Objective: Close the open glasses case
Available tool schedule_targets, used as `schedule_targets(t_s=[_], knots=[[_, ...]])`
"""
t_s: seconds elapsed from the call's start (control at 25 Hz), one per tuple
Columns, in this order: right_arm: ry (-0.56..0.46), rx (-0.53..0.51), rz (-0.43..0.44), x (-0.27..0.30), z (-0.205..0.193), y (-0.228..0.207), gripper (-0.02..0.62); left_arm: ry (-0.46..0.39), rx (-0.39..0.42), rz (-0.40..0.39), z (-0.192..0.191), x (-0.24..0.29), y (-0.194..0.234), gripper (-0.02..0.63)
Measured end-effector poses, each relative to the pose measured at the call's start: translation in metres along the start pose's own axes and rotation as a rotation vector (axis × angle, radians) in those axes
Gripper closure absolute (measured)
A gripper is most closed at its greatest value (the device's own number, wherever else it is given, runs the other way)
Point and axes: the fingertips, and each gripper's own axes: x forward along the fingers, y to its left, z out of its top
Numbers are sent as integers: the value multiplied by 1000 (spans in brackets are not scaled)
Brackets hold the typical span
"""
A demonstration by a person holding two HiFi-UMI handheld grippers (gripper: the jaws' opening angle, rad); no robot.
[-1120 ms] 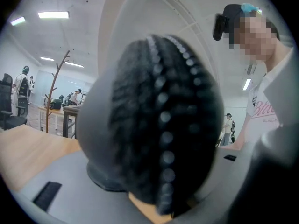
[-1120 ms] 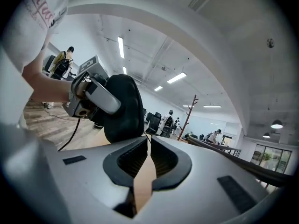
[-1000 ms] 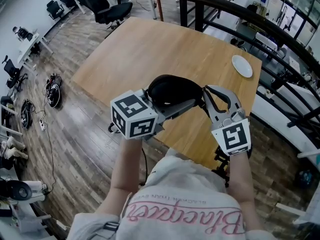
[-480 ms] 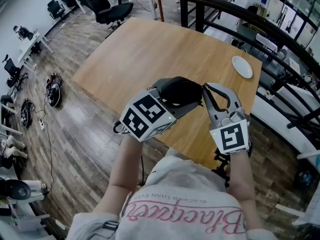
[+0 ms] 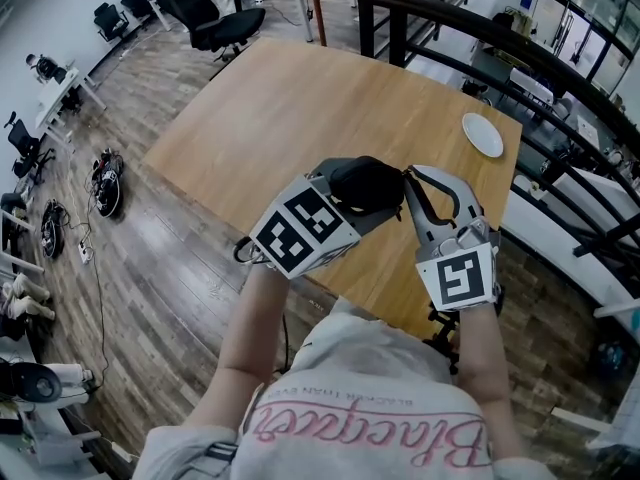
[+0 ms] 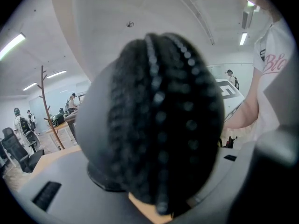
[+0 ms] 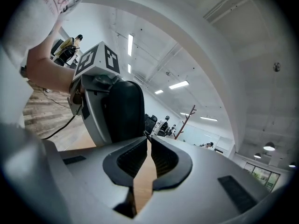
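The black glasses case [image 5: 362, 181] is held above the near edge of the wooden table [image 5: 290, 98], its lid down on its base. My left gripper [image 5: 352, 198] is shut on it from the left, one jaw over and one under it. In the left gripper view the woven end of the case [image 6: 154, 125] fills the frame between the jaws. My right gripper [image 5: 408, 180] comes in from the right, its tips at the case's right end. In the right gripper view its jaws [image 7: 148, 138] have just been opening slightly, still nearly together, and they pinch the case's edge [image 7: 122, 111].
A white plate [image 5: 483, 134] lies at the table's far right corner. A black railing [image 5: 560, 63] runs behind and to the right of the table. Office chairs [image 5: 215, 8] stand beyond its far left edge. Cables lie on the wooden floor [image 5: 105, 183] to the left.
The case's raised lid has come down onto its base. My left gripper has rolled and sunk a little with the case in it. The right gripper has kept its place.
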Motion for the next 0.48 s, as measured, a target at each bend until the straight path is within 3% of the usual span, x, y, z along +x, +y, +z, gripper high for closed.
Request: schedule_targets(t_s=[0.28, 0.48], knots=[[-50, -16, 0, -3, 19, 1, 561, 165, 87, 40, -22, 11, -1, 347], [-46, -48, -2, -4, 23, 1, 560, 195, 64, 34, -31, 20, 1, 347]])
